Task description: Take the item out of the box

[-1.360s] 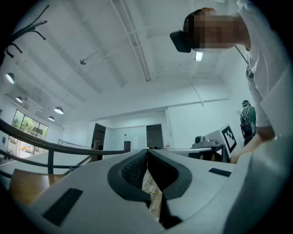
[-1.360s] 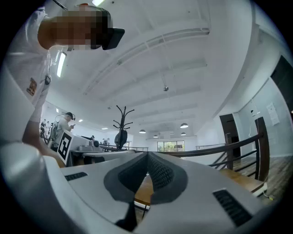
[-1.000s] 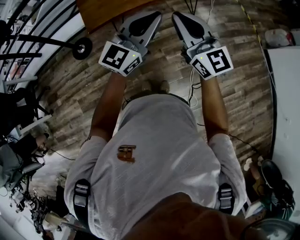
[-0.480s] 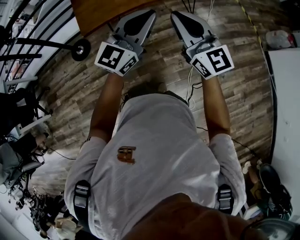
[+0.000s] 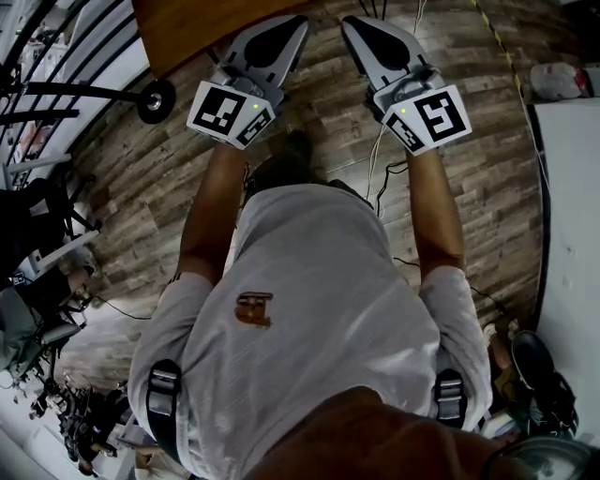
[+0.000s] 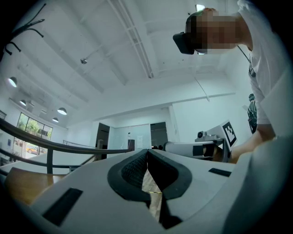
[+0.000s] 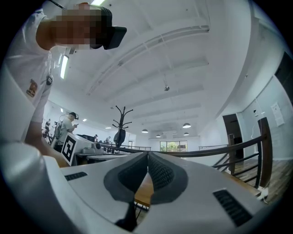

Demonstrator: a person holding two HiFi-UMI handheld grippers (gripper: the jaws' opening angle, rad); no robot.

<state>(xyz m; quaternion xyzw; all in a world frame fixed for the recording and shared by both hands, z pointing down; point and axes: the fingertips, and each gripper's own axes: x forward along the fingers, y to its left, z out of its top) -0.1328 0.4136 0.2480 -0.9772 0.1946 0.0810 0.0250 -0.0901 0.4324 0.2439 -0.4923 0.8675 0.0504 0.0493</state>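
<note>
The box and its item show in no view, so I judge the task not yet begun. The grey plastic left gripper [image 6: 147,150] and right gripper [image 7: 147,153] are each pressed together on nothing, above the wood-plank floor [image 5: 141,169] by a brown wooden tabletop [image 5: 187,28].

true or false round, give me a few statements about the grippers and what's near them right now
1. The left gripper and right gripper are both shut and empty. True.
2. A box lies on the floor between the grippers. False: no box shows in any view; only bare planks lie there.
3. The left gripper's tip is close to a brown wooden surface. True.
4. The right gripper grips a cable. False: its jaws hold nothing; the cable lies on the floor below it.
</note>
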